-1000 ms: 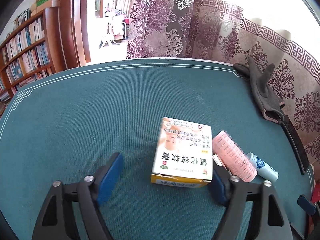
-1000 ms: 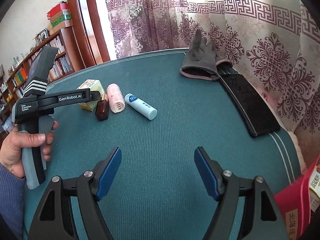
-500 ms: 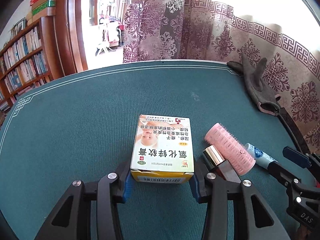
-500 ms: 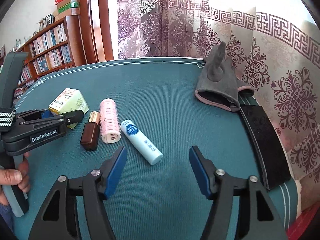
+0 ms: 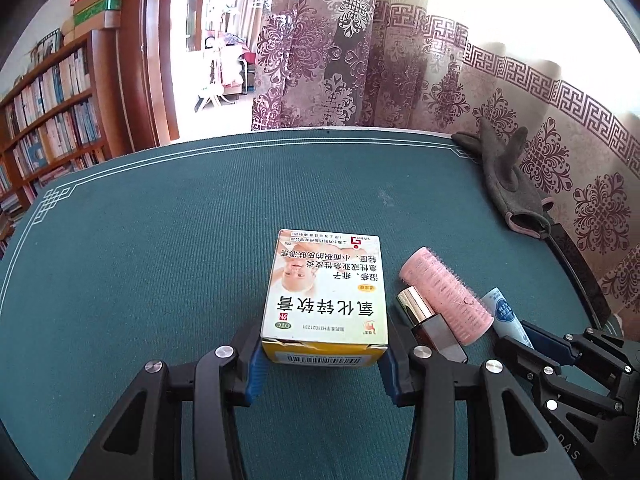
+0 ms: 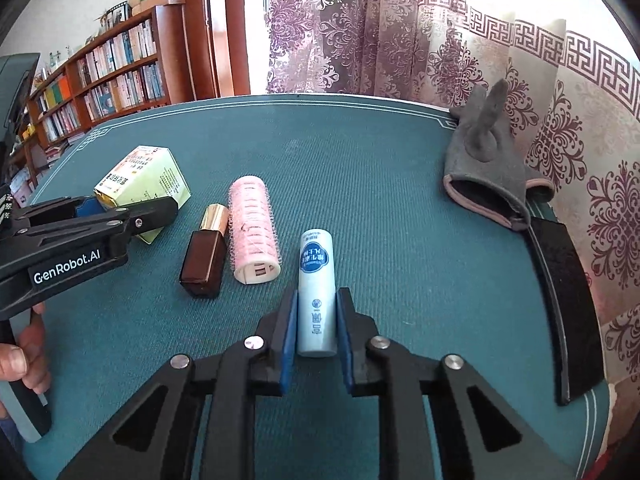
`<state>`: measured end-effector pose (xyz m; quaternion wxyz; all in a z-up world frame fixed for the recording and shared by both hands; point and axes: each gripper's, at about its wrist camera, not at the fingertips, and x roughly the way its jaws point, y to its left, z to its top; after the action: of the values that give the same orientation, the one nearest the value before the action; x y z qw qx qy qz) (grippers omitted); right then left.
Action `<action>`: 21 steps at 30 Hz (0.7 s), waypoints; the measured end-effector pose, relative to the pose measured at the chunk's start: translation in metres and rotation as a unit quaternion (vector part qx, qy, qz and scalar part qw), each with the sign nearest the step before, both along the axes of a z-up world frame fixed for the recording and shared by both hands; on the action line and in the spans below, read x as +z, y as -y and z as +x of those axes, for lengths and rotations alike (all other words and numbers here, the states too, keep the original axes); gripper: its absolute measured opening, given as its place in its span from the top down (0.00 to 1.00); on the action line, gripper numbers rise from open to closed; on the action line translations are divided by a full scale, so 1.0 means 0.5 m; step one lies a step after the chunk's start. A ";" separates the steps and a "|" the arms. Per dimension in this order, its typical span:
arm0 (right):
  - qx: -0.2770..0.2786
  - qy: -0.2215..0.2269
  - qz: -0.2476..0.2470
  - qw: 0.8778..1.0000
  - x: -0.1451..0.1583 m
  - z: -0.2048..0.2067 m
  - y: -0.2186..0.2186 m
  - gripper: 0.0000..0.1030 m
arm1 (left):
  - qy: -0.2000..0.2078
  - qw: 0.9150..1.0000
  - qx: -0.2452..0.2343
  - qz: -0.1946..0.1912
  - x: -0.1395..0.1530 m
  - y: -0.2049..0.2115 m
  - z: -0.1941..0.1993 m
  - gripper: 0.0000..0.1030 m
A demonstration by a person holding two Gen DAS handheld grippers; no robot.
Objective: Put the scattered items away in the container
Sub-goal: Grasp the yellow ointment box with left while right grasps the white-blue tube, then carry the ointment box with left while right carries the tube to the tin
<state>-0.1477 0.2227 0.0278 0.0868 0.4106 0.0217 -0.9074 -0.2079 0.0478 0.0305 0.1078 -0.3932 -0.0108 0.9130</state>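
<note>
Your teal table mat [image 5: 160,260] w/ white border lines; box [image 5: 326,300] white/yellow; hair roller [image 6: 253,232] pink; tube [image 6: 316,280] white w/ blue label; glove [image 6: 486,168] grey, pink cuff.

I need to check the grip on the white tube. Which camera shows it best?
The right wrist view: the white tube lies full length between the right gripper pads. The left wrist view shows only its far end behind the pink roller.

Bright daylight through the curtains [image 5: 440,80], blown-out glare upper right, fisheye bending and dark corners
</note>
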 end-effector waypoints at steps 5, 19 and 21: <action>-0.012 -0.009 -0.019 1.000 0.014 0.052 -0.018 0.80 | -0.006 1.000 0.001 0.004 0.016 0.001 0.020 0.55; -0.023 -0.028 -0.044 0.998 0.057 0.187 -0.048 0.80 | -0.046 0.999 -0.010 -0.013 0.072 -0.027 0.143 0.55; -0.026 -0.032 -0.047 0.998 0.062 0.206 -0.054 0.80 | -0.048 0.999 -0.013 -0.013 0.075 -0.030 0.160 0.55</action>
<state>-0.0445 0.2496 0.0590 0.0816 0.3772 -0.0286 -0.9221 -0.1280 0.0629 0.0681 0.1151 -0.3507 0.0110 0.9293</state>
